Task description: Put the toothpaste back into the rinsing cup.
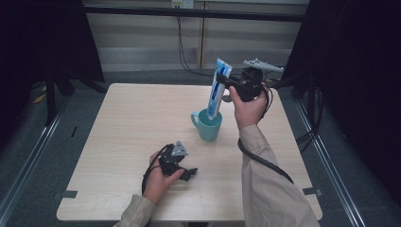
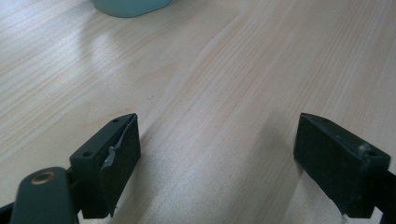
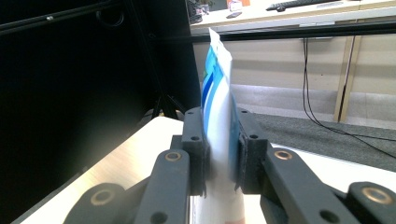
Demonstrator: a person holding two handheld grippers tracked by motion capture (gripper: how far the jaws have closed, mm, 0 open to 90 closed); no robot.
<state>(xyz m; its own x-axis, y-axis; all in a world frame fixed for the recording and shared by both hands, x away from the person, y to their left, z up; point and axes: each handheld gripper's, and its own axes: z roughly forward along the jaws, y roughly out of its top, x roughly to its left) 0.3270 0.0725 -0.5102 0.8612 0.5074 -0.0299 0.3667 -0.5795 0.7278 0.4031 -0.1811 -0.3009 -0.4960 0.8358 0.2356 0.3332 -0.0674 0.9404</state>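
Note:
A blue and white toothpaste tube (image 1: 218, 90) stands nearly upright with its lower end inside a teal mug (image 1: 208, 125) near the table's middle. My right gripper (image 1: 224, 81) is shut on the tube's upper part, held above and behind the mug. In the right gripper view the tube (image 3: 218, 112) sits squeezed between the two black jaws of my right gripper (image 3: 219, 154). My left gripper (image 1: 189, 174) rests low on the table in front of the mug, open with nothing in it. The left gripper view has my left gripper (image 2: 217, 163) with jaws wide apart over bare wood, the mug's base (image 2: 128, 5) at the top edge.
The light wooden table (image 1: 132, 123) has a dark floor around it and black curtains (image 1: 42, 38) at both sides. A black bar (image 1: 189, 12) and hanging cables (image 1: 182, 42) run behind the table. The right gripper's cable (image 1: 265, 163) trails along the sleeve.

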